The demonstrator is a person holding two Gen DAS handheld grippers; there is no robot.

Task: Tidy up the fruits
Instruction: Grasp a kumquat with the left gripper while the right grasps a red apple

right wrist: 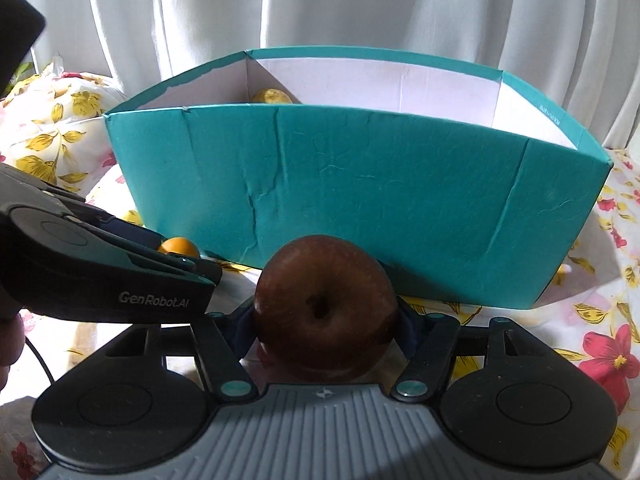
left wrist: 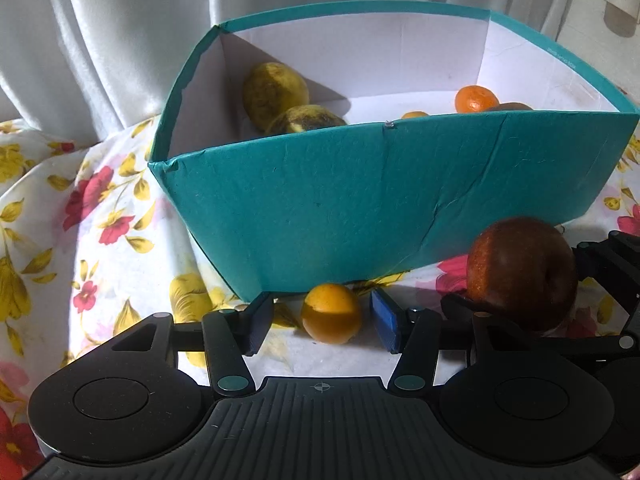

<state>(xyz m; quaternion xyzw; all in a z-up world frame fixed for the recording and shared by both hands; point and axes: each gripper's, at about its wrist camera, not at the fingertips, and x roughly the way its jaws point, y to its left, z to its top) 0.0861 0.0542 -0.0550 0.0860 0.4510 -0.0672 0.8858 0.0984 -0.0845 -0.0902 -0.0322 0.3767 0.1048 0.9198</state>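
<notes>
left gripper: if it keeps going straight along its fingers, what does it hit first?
Probably the small orange lying between the open fingers of the left gripper. Just past it stands the teal box wall. Depth is hard to judge here.

1. The box (left wrist: 360,208) stands on the cloth (left wrist: 100,240) just ahead of both tools.
2. A small citrus fruit (left wrist: 331,313) lies on the cloth between the left tool's (left wrist: 322,322) fingers, in front of the box wall.
3. The apple (right wrist: 326,312) sits between the right tool's (right wrist: 326,326) fingers, to the right of the left tool.
4. Inside the box, two fruits (left wrist: 276,90) lie far left and an orange (left wrist: 476,99) far right.
5. A curtain (right wrist: 360,8) hangs behind the box.
</notes>
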